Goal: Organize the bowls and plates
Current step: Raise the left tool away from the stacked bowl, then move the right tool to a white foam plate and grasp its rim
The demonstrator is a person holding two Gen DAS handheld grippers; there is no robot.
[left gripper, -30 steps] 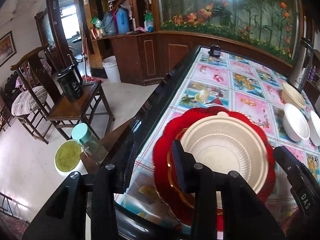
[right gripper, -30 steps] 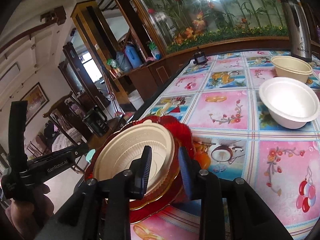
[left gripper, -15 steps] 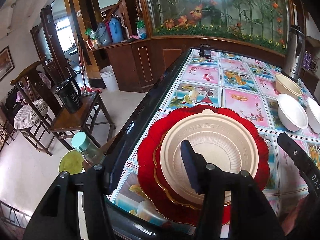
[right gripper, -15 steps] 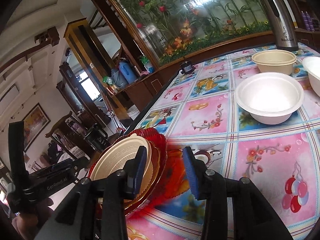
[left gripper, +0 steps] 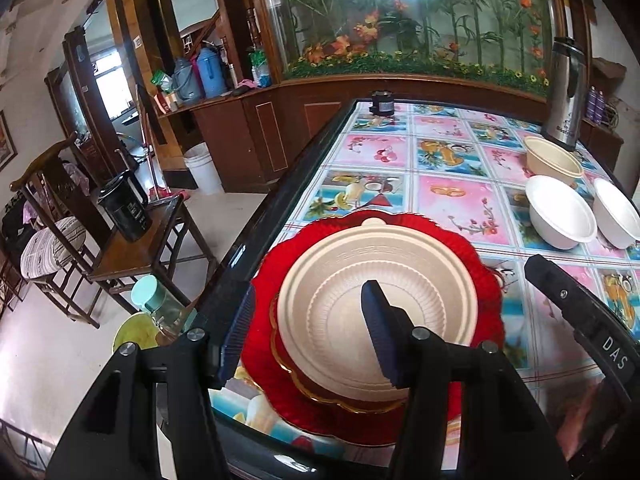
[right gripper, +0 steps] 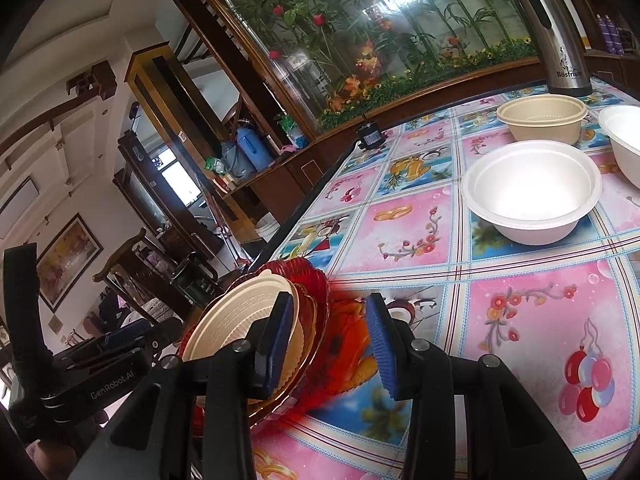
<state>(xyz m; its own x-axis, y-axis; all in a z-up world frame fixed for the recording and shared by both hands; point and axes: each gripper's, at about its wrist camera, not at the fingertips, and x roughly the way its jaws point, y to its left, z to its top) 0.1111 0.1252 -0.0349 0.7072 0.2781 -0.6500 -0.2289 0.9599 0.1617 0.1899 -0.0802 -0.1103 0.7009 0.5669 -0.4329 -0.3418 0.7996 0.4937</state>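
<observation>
Both grippers hover with fingers apart, holding nothing: the left gripper [left gripper: 306, 330] above the beige ribbed paper plate [left gripper: 376, 312] stacked on the scalloped red glass plate [left gripper: 276, 384] at the tabletop [right gripper: 520, 320] edge, the right gripper [right gripper: 328, 346] beside it, two white foam bowls [right gripper: 528, 196] beyond.

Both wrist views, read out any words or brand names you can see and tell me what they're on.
"DAS": on the right gripper, partly cut off.
"GenRobot.AI": on the left gripper body.
"Bestrium", last letters uncertain: on the steel thermos.
Embossed ring on the beige plate: too faint to read.
</observation>
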